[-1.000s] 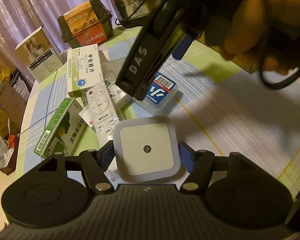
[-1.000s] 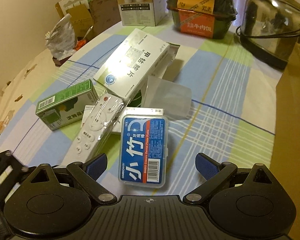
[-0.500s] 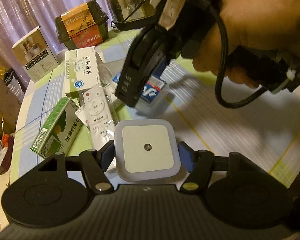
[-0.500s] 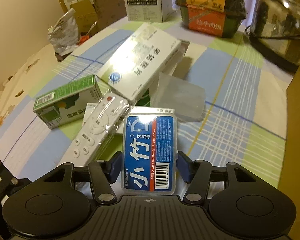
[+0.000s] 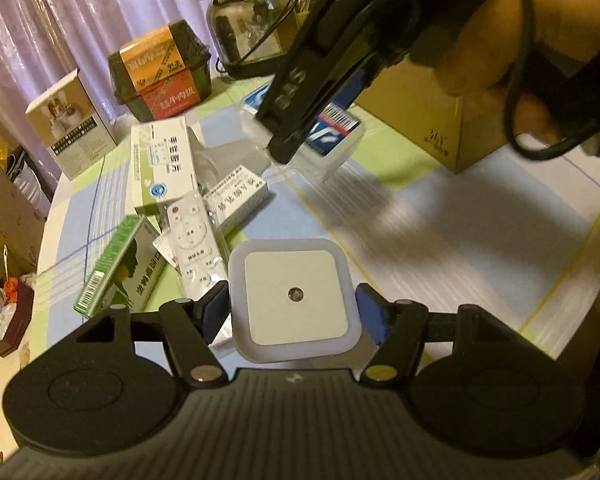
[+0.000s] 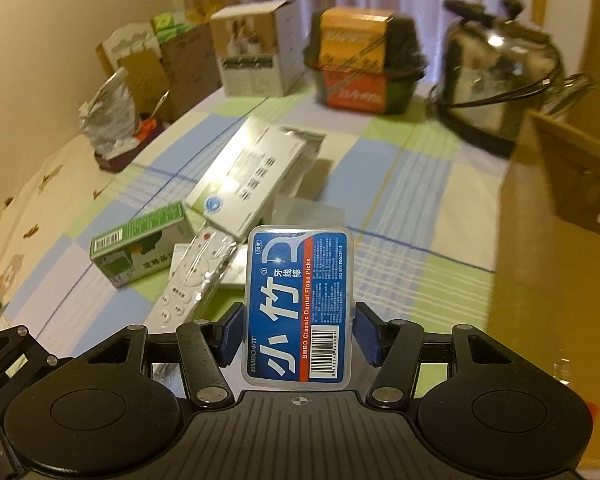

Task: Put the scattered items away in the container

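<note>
Left gripper (image 5: 293,307): blue pads pinch night light (image 5: 295,299), square, rounded corners, matte white, small centre sensor dot; held above the table.
Right gripper (image 6: 299,334): pads pressed on floss box (image 6: 299,308), clear hard plastic, blue label "BMBO Classic Dental Floss Picks", barcode; lifted off cloth.
Tablecloth (image 5: 440,236): checked, blue/green/white; open stretch to the right of the pile.
Remote (image 5: 194,240): white, in glossy wrap, flat.
Green carton (image 6: 142,244): barcode on end, beside remote.
Long white carton (image 6: 252,180): blue round logo, text too blurred.
Cardboard box (image 6: 556,248): tan, flap open, at right table edge.
Far edge: black meal tub (image 6: 366,64) w/ orange sleeve; steel kettle (image 6: 500,76).
</note>
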`<state>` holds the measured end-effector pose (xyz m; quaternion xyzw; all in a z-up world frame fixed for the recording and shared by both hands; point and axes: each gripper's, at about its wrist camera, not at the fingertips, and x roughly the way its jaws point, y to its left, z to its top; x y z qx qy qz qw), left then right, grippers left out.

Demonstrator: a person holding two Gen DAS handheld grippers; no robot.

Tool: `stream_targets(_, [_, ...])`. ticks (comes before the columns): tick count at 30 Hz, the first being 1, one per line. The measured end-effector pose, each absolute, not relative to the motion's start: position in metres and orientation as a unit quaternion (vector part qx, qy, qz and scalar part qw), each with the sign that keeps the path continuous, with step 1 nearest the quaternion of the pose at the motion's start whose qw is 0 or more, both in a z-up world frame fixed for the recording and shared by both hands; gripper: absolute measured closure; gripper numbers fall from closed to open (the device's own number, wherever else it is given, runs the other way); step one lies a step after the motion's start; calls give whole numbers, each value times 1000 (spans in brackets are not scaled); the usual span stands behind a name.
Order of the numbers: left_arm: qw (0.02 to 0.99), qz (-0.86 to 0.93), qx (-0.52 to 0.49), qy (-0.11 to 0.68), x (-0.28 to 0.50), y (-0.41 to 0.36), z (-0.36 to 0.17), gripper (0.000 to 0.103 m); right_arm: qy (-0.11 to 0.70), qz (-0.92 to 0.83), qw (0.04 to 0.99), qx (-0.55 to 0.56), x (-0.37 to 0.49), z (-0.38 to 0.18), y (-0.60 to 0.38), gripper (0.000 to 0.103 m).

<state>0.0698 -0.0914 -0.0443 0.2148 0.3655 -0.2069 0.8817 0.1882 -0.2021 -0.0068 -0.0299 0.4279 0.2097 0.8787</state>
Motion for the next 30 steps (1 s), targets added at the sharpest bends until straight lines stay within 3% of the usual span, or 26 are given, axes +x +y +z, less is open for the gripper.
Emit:
stream_targets(16, [891, -228, 210, 333, 40, -117, 9, 39, 381, 141, 914, -5, 125, 65, -279, 43])
stream_targets(30, [892, -245, 213, 314, 28, -143, 33, 39, 362, 75, 929, 24, 85, 86, -350, 43])
